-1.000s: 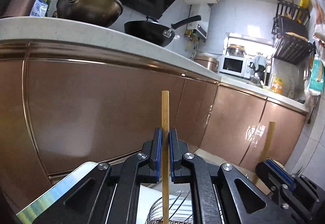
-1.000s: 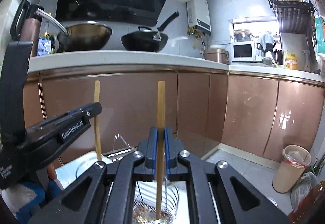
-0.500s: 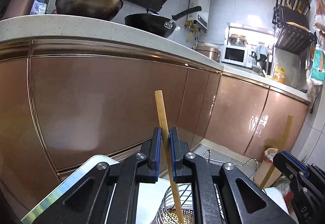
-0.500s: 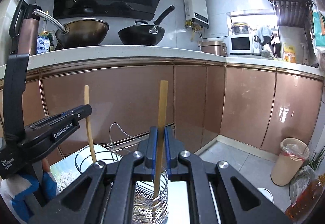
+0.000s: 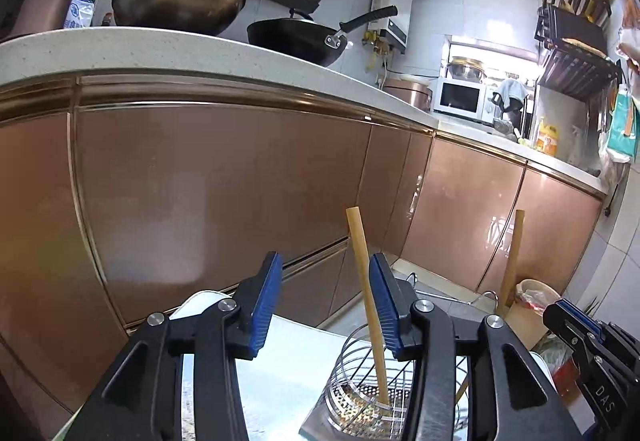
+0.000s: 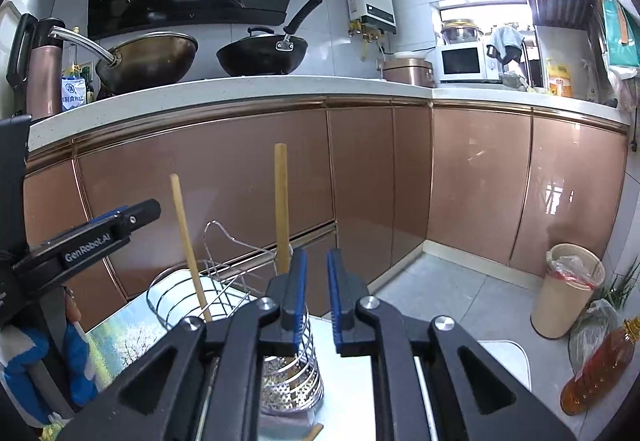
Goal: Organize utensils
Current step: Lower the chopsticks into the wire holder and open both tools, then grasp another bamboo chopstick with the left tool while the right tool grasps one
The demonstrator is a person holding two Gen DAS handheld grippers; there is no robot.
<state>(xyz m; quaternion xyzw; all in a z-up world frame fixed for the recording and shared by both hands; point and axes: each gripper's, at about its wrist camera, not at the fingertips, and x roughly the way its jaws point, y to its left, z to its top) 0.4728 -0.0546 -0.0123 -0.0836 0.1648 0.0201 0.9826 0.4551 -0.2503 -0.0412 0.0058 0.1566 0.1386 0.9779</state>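
Note:
A wire utensil holder (image 5: 362, 387) stands on a small table; in the right wrist view it shows as two round baskets (image 6: 292, 385). One bamboo chopstick (image 5: 366, 305) stands in the near basket, leaning against the right pad of my left gripper (image 5: 326, 301), which is open. In the right wrist view that chopstick (image 6: 188, 245) stands in the left basket. A second chopstick (image 6: 282, 209) stands in the basket just left of my right gripper (image 6: 316, 301), which is open; it also shows in the left wrist view (image 5: 512, 261).
Copper-coloured cabinet doors (image 6: 360, 181) face me under a white counter (image 6: 240, 89) with two woks. A bin (image 6: 568, 289) stands on the floor at right, a bottle of amber liquid (image 6: 600, 369) near it. The table top (image 5: 280, 381) has a printed cover.
Both grippers have opened and let go of their chopsticks, which now stand in the holder. Both grippers have tilted down a little, and the holder shows more fully.

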